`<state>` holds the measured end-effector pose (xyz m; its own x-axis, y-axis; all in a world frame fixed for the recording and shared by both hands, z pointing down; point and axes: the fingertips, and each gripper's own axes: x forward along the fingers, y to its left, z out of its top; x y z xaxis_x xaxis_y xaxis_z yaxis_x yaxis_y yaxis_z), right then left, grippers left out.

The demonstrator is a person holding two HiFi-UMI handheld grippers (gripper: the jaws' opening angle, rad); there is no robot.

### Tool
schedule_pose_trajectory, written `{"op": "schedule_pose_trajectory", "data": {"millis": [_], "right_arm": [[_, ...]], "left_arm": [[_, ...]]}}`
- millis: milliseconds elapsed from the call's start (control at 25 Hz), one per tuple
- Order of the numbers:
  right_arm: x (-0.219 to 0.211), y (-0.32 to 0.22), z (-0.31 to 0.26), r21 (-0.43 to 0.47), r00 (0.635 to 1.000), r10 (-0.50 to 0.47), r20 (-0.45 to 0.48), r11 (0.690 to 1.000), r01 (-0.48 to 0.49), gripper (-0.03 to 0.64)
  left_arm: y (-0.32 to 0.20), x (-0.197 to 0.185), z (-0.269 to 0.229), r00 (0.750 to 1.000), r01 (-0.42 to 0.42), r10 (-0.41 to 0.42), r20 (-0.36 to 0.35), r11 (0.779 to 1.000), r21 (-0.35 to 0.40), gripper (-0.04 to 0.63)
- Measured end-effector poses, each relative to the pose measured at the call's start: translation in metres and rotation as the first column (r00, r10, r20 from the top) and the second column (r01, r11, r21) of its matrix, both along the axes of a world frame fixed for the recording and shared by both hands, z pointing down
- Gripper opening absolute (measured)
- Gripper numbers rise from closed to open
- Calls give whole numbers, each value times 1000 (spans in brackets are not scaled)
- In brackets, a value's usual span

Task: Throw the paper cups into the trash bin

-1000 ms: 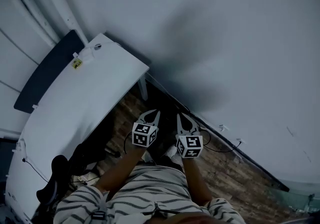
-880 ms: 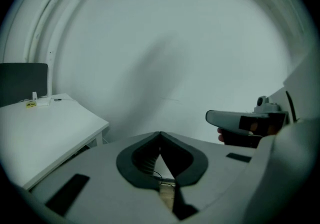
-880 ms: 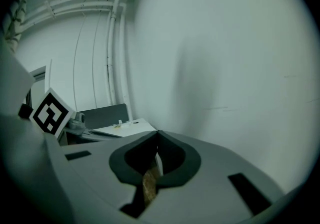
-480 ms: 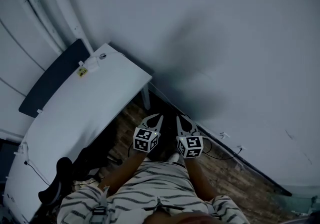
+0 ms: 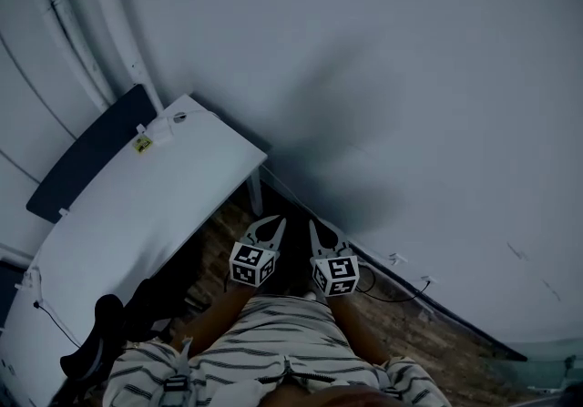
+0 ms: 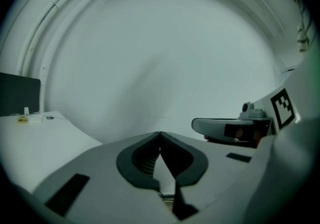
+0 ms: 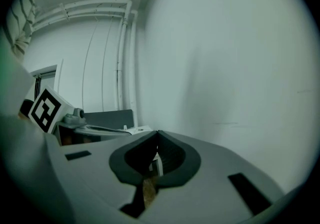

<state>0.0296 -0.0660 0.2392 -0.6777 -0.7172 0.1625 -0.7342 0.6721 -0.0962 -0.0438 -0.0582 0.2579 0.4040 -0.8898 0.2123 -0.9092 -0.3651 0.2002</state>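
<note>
No paper cup or trash bin shows in any view. In the head view both grippers are held close in front of the person's striped shirt, pointing at a plain white wall. My left gripper [image 5: 271,225] is shut, its tips meeting with nothing between them [image 6: 160,134]. Beside it, my right gripper [image 5: 316,228] is also shut and empty [image 7: 158,133]. Each gripper view catches the other gripper at its edge: the right one [image 6: 232,128] and the left one [image 7: 75,120].
A white table [image 5: 137,205] stands to the left with a dark panel [image 5: 86,155] behind it and a dark chair [image 5: 100,341] beside it. A cable [image 5: 401,291] runs along the wall's base over the wood floor [image 5: 410,328]. Pipes climb the wall corner [image 7: 122,57].
Both grippers have drifted slightly left and lower in the head view as the head camera shifted. Both stay shut and empty.
</note>
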Motion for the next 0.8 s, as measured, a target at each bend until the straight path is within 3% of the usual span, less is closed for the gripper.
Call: {"op": "schedule_pose_trajectory", "data": {"millis": [240,800], "right_arm": [[5,-3,-10,44,1000,1,19,999,-1,17],[12,3,-5,36,998,40,55,998,-42,18]], "left_arm": [[-4,-7,1,999,39,-39,-3,999,13,23],[15,9,-7,998,-20,15,60,995,98,23]]}}
